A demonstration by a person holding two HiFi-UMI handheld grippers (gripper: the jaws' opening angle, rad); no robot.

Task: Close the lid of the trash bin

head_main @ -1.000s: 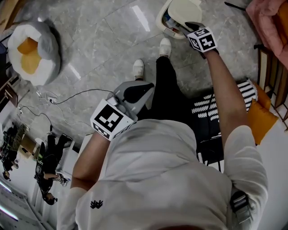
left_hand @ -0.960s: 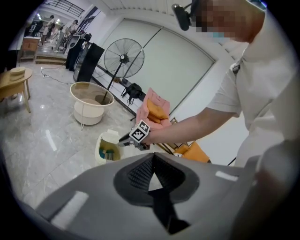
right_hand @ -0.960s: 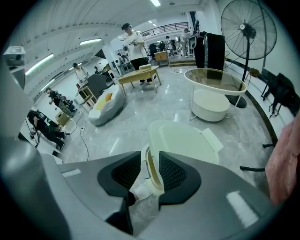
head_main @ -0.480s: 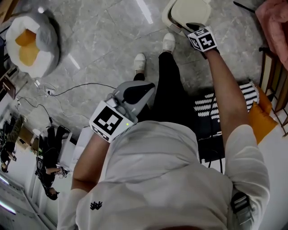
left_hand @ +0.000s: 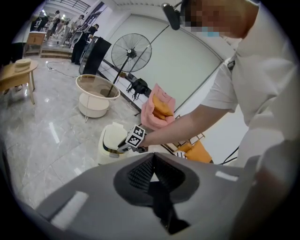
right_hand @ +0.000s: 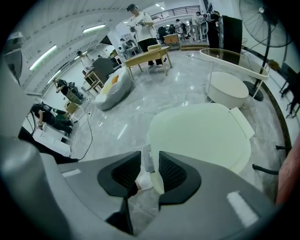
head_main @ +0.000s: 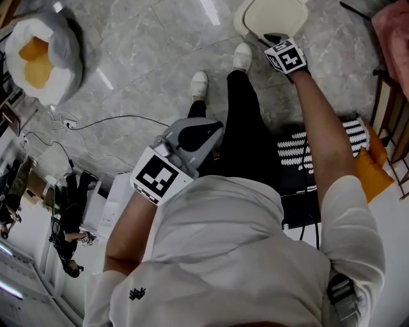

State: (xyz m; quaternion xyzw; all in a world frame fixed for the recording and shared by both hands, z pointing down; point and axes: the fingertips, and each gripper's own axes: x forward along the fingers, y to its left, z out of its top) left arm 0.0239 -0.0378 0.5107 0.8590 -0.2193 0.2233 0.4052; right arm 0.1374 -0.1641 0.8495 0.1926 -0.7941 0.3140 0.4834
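Note:
The cream trash bin [head_main: 268, 19] stands on the floor ahead of the person's feet, and its lid [right_hand: 201, 133] lies flat over the opening. My right gripper [head_main: 273, 38] reaches to the lid's near edge. In the right gripper view its jaws [right_hand: 150, 161] stand close on either side of the small grey tab at the lid's front. My left gripper [head_main: 208, 131] hangs near the person's waist, shut and holding nothing. The left gripper view shows the bin [left_hand: 108, 143] with the right gripper [left_hand: 133, 138] on it.
A grey beanbag with an orange cushion [head_main: 38, 54] lies far left, and cables [head_main: 96, 137] trail across the marble floor. A round white side table [right_hand: 227, 89] and a standing fan [left_hand: 133, 54] are beyond the bin. A striped mat [head_main: 307, 153] lies right.
The lid has come down: a second ago the bin's contents showed under it, now it covers the opening. My right gripper went down with it. The left gripper barely moved.

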